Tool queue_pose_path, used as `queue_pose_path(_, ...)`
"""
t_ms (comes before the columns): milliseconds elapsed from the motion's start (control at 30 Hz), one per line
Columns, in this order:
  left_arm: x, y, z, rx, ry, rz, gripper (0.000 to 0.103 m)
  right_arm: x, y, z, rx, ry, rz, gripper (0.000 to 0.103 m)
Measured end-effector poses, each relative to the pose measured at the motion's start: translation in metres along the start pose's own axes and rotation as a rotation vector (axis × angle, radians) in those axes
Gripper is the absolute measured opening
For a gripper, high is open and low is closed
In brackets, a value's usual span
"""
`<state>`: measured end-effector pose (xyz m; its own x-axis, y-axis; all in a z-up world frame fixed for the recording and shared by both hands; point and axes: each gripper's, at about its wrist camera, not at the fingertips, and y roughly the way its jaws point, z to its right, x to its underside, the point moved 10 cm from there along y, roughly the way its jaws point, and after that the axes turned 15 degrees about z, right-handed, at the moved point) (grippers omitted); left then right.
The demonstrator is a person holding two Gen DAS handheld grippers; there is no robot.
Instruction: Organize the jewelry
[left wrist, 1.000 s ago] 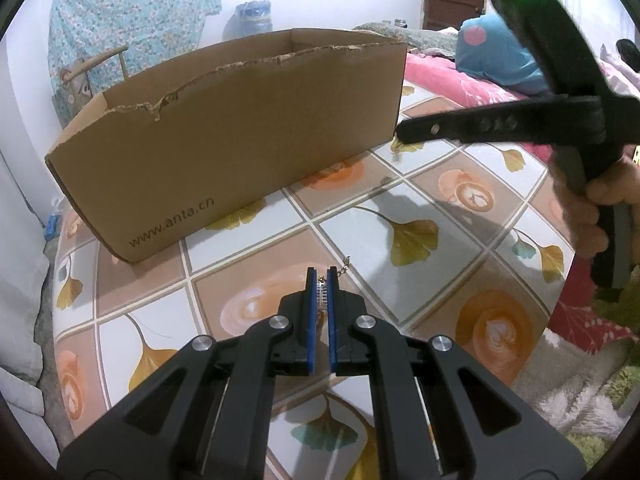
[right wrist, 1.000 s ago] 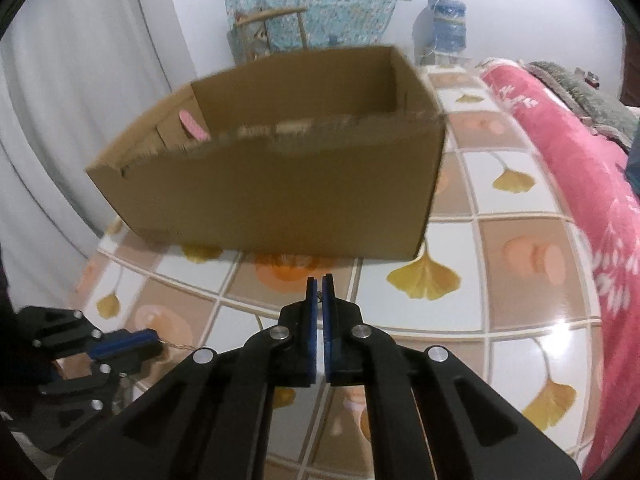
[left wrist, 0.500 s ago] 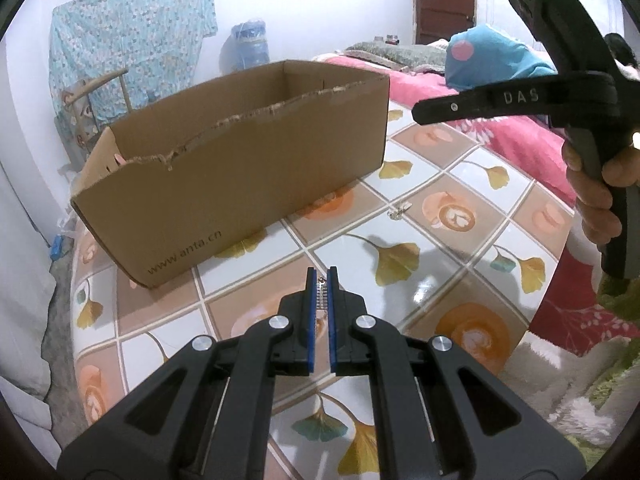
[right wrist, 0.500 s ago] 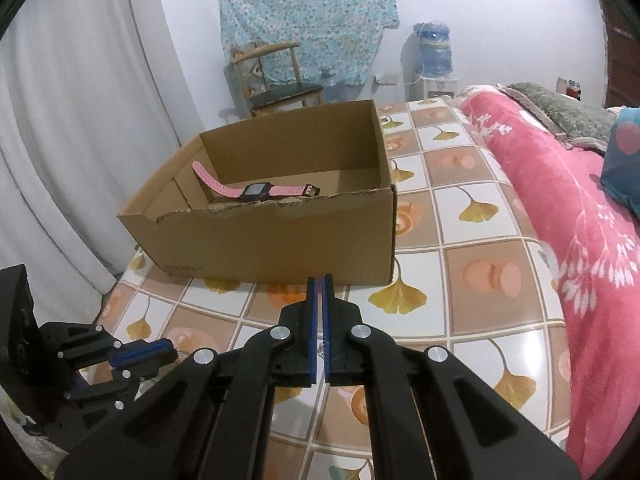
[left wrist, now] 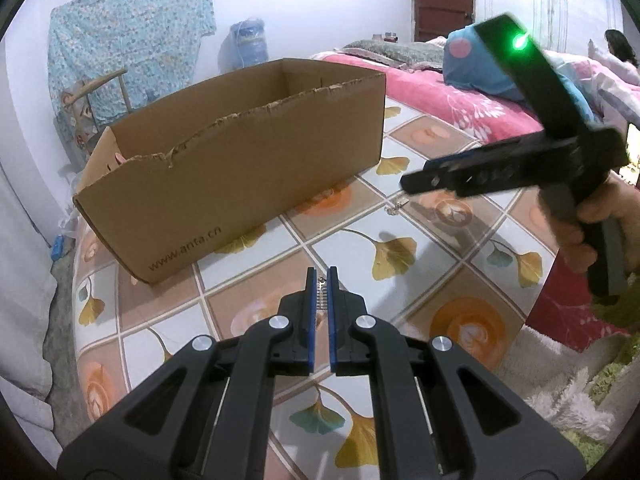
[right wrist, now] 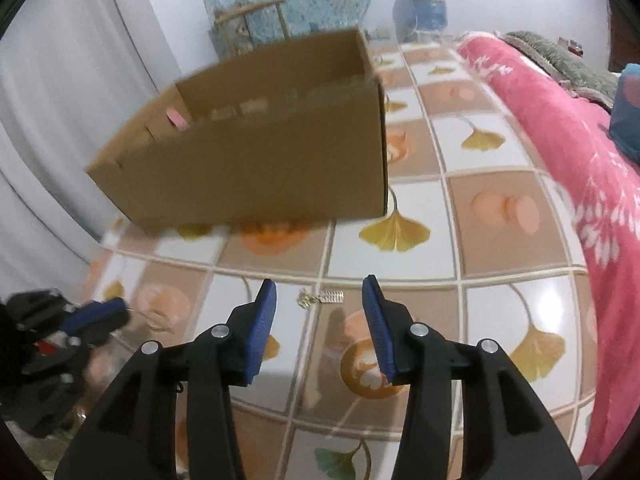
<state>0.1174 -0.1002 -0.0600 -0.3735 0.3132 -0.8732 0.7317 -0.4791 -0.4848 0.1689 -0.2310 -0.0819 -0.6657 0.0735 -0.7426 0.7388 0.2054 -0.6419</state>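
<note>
My left gripper (left wrist: 320, 276) is shut on a small metal jewelry piece (left wrist: 321, 295) and holds it above the table. A second small gold and silver jewelry piece (right wrist: 322, 297) lies on the ginkgo-patterned tablecloth (right wrist: 516, 216), just ahead of my open right gripper (right wrist: 319, 294); it also shows in the left wrist view (left wrist: 396, 207) under the right gripper (left wrist: 412, 182). A brown cardboard box (left wrist: 240, 168) stands behind, with a pink watch strap (right wrist: 176, 118) showing inside it.
A bed with a pink floral cover (right wrist: 580, 128) runs along the right. A wooden chair (left wrist: 96, 92) and a water jug (left wrist: 248, 42) stand by the far wall. White curtains (right wrist: 60, 100) hang at the left.
My right gripper has opened and come down towards the jewelry piece on the table. My left gripper has stayed shut on its piece and risen slightly.
</note>
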Motion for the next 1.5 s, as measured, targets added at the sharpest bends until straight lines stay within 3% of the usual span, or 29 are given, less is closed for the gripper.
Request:
queue_pose_path(167, 0.002, 0.001, 0.000, -0.007, -0.003, -0.007, 0.004, 0.011, 0.020, 0.000, 0.021, -0.014, -0.025, 0.044)
queue_pose_path(367, 0.005, 0.004, -0.002, -0.012, -0.015, -0.012, 0.004, 0.013, 0.023, -0.006, 0.073, -0.123, -0.005, 0.043)
queue_pose_path(400, 0.004, 0.004, -0.002, -0.012, -0.015, -0.012, 0.004, 0.014, 0.023, -0.007, 0.082, -0.136, -0.002, 0.041)
queue_pose_path(467, 0.005, 0.004, -0.003, -0.011, -0.016, -0.012, 0.004, 0.015, 0.022, -0.009, 0.071, -0.129, -0.002, 0.027)
queue_pose_path(567, 0.005, 0.005, -0.003, -0.010, -0.019, -0.014, 0.004, 0.016, 0.021, -0.007, 0.064, -0.113, -0.003, 0.017)
queue_pose_path(700, 0.005, 0.006, -0.004, -0.011, -0.022, -0.013, 0.004, 0.016, 0.019, -0.005, 0.059, -0.102, 0.002, 0.016)
queue_pose_path(833, 0.006, 0.007, -0.004, -0.011, -0.022, -0.014, 0.004, 0.011, 0.014, -0.003, 0.045, -0.073, 0.015, 0.006)
queue_pose_path(1500, 0.005, 0.008, -0.005, -0.010, -0.020, -0.011, 0.004, -0.020, -0.016, -0.001, 0.006, -0.018, 0.095, 0.003)
